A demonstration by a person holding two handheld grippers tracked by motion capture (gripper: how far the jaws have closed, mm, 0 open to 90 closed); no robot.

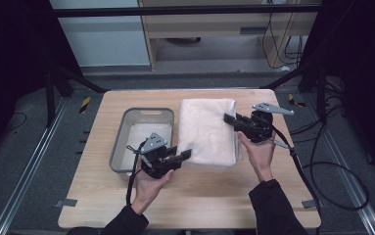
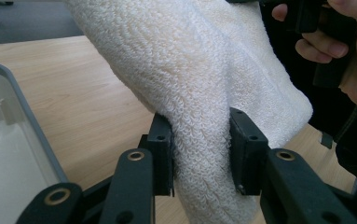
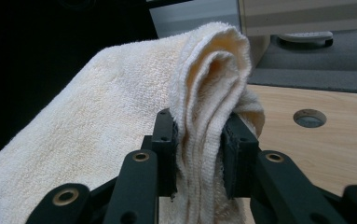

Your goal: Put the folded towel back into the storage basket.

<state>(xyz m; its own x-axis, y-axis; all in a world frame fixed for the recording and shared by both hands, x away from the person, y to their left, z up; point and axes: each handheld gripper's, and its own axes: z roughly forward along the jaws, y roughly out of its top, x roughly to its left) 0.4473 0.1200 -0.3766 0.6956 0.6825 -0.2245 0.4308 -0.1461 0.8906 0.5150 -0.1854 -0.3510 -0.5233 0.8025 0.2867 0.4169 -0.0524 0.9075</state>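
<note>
Both sets of jaws are pinching the folded cream towel (image 1: 208, 131): left gripper (image 1: 184, 155) at its near corner, right gripper (image 1: 230, 119) at its three-o'clock edge. The grey bin (image 1: 147, 114) is sitting at nine o'clock, nearer the left hand.

place: lab-style recording bay | evidence: small light wooden table (image 1: 214, 205) standing on grey carpeted floor (image 1: 18, 161) | metal floor rails (image 1: 26, 176) either side | black frame struts (image 1: 72, 78) and dark curtains | loose black cables (image 1: 332, 171) | pale wooden cabinet (image 1: 199, 24) behind
</note>
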